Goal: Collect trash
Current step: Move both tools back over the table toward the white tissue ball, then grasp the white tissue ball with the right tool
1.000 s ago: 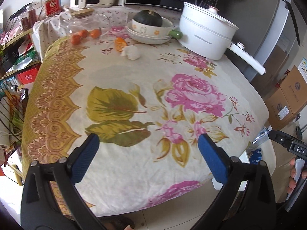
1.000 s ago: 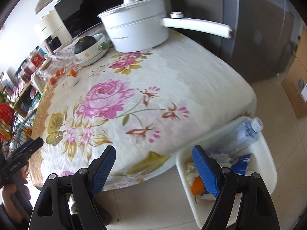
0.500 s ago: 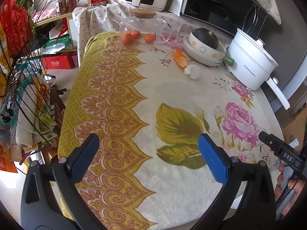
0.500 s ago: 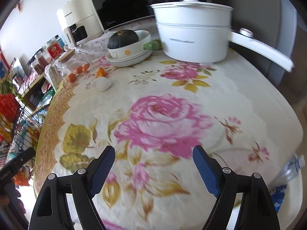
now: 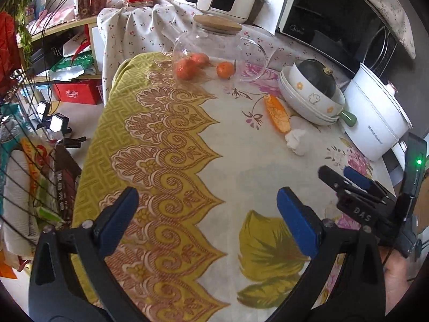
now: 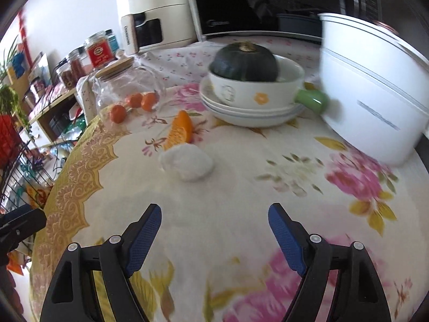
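Both grippers empty above the floral-cloth tabletop (image 5: 187, 161); trash pieces lie ahead.

Left wrist view: left gripper (image 5: 206, 209) hovers over the yellow-patterned edge of the cloth, blue-padded fingers (image 5: 119, 218) spread wide, nothing between them. Crumpled white tissue ball (image 5: 296, 141) lies touching the near end of the orange peel strip (image 5: 277, 112), just beside the stacked white bowls holding a dark green squash (image 5: 317, 76). Right gripper (image 5: 348, 182) visible at right. Right wrist view: right gripper (image 6: 214, 233) fingers (image 6: 142, 237) released, empty, aimed at the tissue ball (image 6: 187, 162), which lies near, ahead and slightly left; peel (image 6: 179, 131) behind it, touching. Clear glass jar (image 6: 126, 86) with small oranges sits further left; white pot (image 6: 375, 86) at right, blurred.
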A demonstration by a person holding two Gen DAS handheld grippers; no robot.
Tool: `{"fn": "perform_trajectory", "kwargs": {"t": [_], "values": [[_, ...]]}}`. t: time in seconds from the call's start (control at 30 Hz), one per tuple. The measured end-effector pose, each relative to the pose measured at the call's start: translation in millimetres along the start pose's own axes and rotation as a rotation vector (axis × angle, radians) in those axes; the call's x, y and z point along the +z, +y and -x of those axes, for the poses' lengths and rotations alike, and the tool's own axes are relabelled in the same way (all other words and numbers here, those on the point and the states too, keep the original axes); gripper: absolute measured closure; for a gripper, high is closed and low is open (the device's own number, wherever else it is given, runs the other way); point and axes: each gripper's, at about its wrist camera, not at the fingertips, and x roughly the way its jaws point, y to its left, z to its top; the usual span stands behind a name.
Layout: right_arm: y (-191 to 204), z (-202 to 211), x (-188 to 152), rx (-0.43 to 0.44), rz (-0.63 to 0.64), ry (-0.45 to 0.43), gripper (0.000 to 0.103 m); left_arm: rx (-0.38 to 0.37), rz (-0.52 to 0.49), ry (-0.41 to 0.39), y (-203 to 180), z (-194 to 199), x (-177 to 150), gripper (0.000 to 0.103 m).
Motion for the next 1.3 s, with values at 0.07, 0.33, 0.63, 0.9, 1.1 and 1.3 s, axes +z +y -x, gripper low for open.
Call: {"fn": "perform_trajectory", "kwargs": {"t": [0.07,0.33,0.63,0.9,1.1,1.3], "values": [[4.5,-13.9,9.1,0.022,0.01,0.001,0.026,0.005,-0.001,0.0,-0.8,-7.4,3.6,0.001],[7.5,-48.3,25.5,0.09,0.05,0.022,0.089,-0.026,0.005,-0.008,-8.7,-29.5,22.3,0.001],[-52.1,-4.7,10.4,0.111,0.02,0.008,0.1,-0.09,-0.063,-0.002,-59.3,-63.1,41.0,0.007],[-56.5,-8.8,11.9,0.141,0.033,0.049,0.049,-0.082,0.068,-0.016,-53.0,-65.8,62.0,0.011],[-13.7,-40.2,26.3,0.197,0.059,0.043,0.028,-0.009,0.097,-0.033,-16.4,-63.0,57.3,0.011],[11.6,-66.1,33.6,0.208,0.1,0.068,0.074,-0.023,0.132,-0.015,4.7,-73.0,53.7,0.011]]}}
